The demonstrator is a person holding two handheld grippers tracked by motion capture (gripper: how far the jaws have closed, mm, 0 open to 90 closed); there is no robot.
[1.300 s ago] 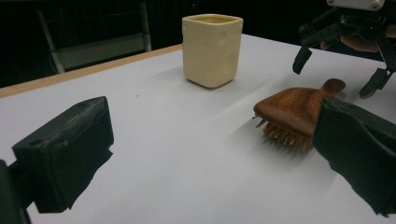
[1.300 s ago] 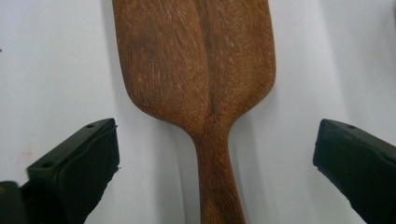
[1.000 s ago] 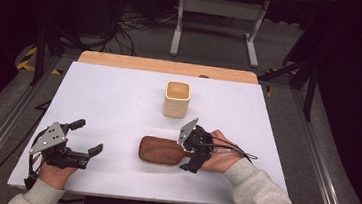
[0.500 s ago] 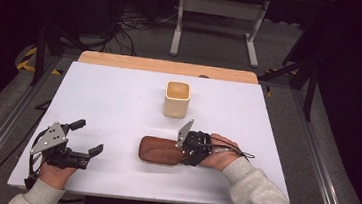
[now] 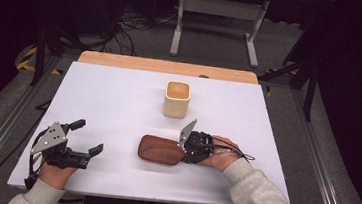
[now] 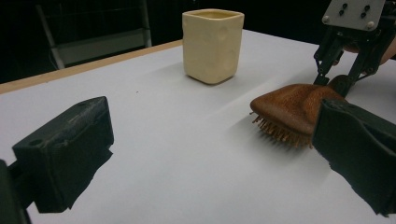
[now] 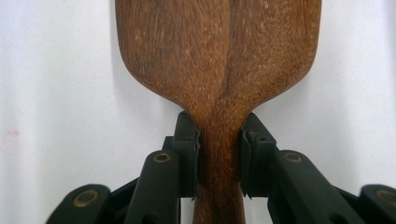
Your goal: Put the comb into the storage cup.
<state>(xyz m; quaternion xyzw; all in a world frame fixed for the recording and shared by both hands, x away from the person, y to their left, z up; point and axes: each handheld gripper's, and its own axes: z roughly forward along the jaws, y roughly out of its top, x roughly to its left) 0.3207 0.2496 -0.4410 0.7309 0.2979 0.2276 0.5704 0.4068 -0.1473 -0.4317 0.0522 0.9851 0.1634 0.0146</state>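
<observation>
- Table (image 5: pixel 119 101), white and smooth, gives the brush little friction; I judge a sideways nudge could send it sliding off line.
- Cup (image 5: pixel 176 99), cream and square-sided, stands beyond the brush, apart from it; a careless forward swing could tip it.
- Hairbrush (image 5: pixel 160 150) lies bristles down near the table's front edge, just right of centre; its heavy wooden head could droop or twist once lifted.
- Right gripper (image 7: pixel 219 156) pinches the narrow handle neck, jaws closed against both sides; the tapered wood could slip.
- Left gripper (image 5: pixel 80 142) hovers agape, holding nothing, well apart to the left.
</observation>
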